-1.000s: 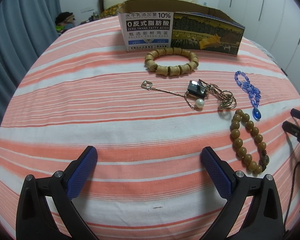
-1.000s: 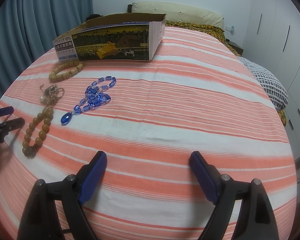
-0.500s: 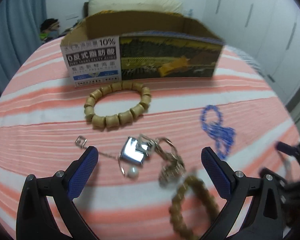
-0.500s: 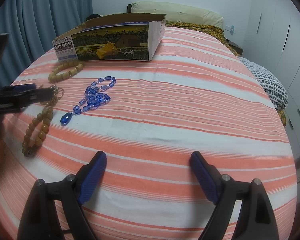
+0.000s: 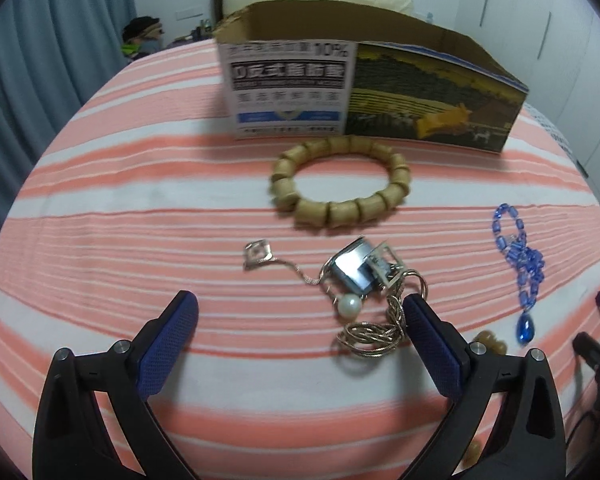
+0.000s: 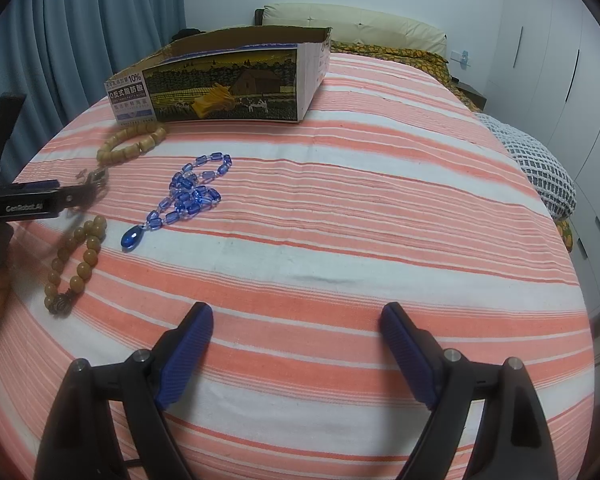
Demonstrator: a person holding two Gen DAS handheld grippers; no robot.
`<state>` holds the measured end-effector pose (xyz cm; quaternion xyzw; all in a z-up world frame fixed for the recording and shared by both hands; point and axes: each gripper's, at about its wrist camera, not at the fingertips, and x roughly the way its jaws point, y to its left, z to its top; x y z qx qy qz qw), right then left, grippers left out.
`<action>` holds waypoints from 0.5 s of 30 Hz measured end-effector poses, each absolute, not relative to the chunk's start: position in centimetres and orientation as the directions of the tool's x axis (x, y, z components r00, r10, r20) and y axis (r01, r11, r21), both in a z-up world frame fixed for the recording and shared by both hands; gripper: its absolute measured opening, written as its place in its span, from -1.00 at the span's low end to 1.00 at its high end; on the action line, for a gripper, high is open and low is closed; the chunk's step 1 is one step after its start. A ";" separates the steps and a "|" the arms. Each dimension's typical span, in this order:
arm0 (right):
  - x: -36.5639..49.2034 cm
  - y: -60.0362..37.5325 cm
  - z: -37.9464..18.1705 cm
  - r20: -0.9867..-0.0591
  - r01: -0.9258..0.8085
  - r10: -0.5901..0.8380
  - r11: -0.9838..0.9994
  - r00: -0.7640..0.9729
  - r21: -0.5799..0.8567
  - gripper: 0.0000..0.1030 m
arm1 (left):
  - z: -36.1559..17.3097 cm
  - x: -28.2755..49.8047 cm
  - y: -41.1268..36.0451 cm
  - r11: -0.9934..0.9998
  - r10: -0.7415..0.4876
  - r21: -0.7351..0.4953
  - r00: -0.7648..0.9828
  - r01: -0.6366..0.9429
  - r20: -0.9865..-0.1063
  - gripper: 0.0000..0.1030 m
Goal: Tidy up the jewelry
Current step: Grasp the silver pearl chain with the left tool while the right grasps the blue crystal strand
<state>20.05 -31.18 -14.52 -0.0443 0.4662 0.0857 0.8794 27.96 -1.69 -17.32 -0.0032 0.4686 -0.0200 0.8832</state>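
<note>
Jewelry lies on a striped bed in front of an open cardboard box. A wooden bead bracelet is nearest the box. A tangle of metal chain with a silver pendant and a pearl lies just ahead of my left gripper, which is open and empty. A blue bead necklace and a brown round-bead bracelet lie to its right. My right gripper is open and empty over bare bedspread, well right of the jewelry.
The box also shows in the right wrist view. Blue curtains hang at the left. A pillow and headboard are behind the box. White wardrobes and a grey checked blanket are at the right.
My left gripper has moved forward toward the box and the chain tangle, which now sits close before its fingers. The right gripper has stayed still.
</note>
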 end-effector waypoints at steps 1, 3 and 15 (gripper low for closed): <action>20.0 -31.2 -14.5 -0.828 -0.192 0.110 0.981 0.551 0.002 0.71 | -17.3 27.8 -1.6 0.999 -0.049 -0.034 0.562 0.037 -0.825 0.93; 20.0 -31.2 -14.5 -0.828 -0.192 0.110 0.981 0.551 0.002 0.71 | -17.3 27.7 -1.7 0.998 -0.059 -0.037 0.565 0.051 -0.823 0.90; 21.3 -30.6 -13.5 -0.864 -0.223 0.087 0.974 0.496 -0.030 0.71 | -16.3 27.3 -3.4 0.988 -0.113 -0.023 0.605 0.154 -0.788 -0.58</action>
